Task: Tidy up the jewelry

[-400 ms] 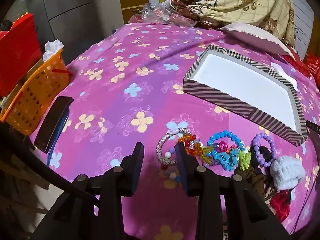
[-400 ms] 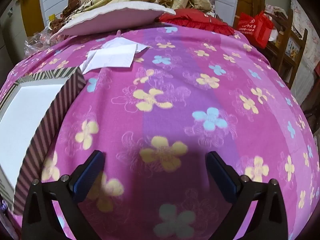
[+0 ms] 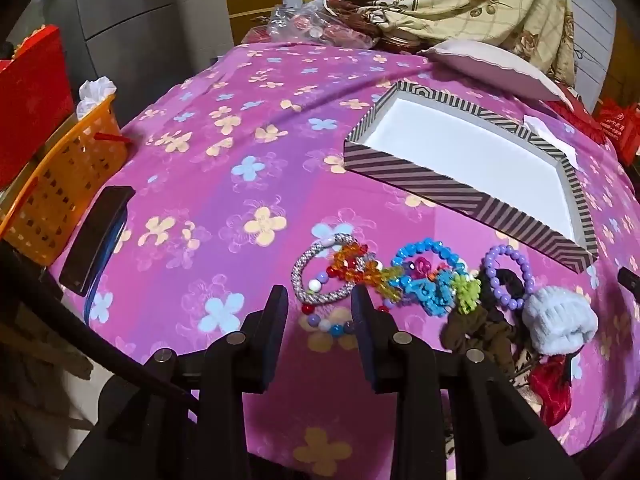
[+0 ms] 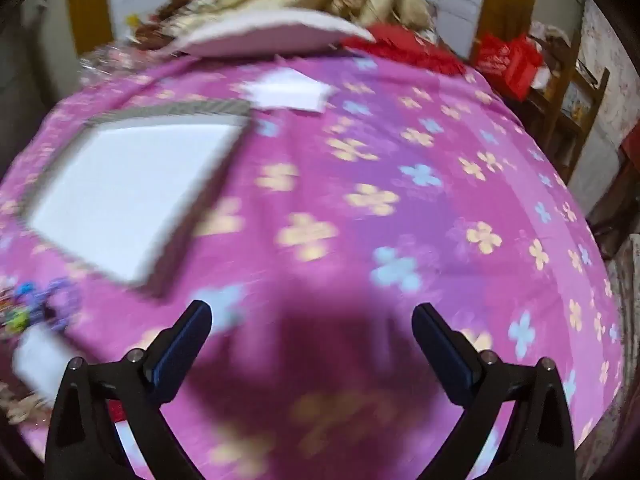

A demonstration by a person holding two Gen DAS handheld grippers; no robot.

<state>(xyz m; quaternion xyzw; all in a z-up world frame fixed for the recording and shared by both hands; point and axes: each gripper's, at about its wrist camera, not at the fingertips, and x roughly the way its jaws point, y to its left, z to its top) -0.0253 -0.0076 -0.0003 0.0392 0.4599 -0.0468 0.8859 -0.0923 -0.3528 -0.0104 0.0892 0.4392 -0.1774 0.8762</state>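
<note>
A pile of jewelry lies on the pink flowered cloth [image 3: 248, 128]: a silver rope bracelet [image 3: 297, 276], an orange bead bracelet [image 3: 352, 264], a blue bead bracelet [image 3: 424, 248], a purple bead bracelet [image 3: 500, 250], and white [image 3: 560, 320] and brown [image 3: 472, 324] scrunchies. My left gripper [image 3: 319, 294] is open and tilted down over the silver bracelet, its pads not pressing anything. Behind the pile sits a striped box [image 3: 460, 196] with a white, empty inside. My right gripper [image 4: 312, 310] is wide open over bare cloth, right of the box [image 4: 132, 184]. The right wrist view is blurred.
An orange basket [image 3: 60, 192], a red bag [image 3: 32, 96] and a dark flat case [image 3: 96, 240] line the left edge. White paper [image 4: 292, 92] and a pillow [image 3: 492, 64] lie behind the box. A wooden chair [image 4: 576, 92] stands off the right side.
The right gripper has pulled back and up from the cloth, so the whole box and the jewelry pile now show at its left. The left gripper has barely shifted.
</note>
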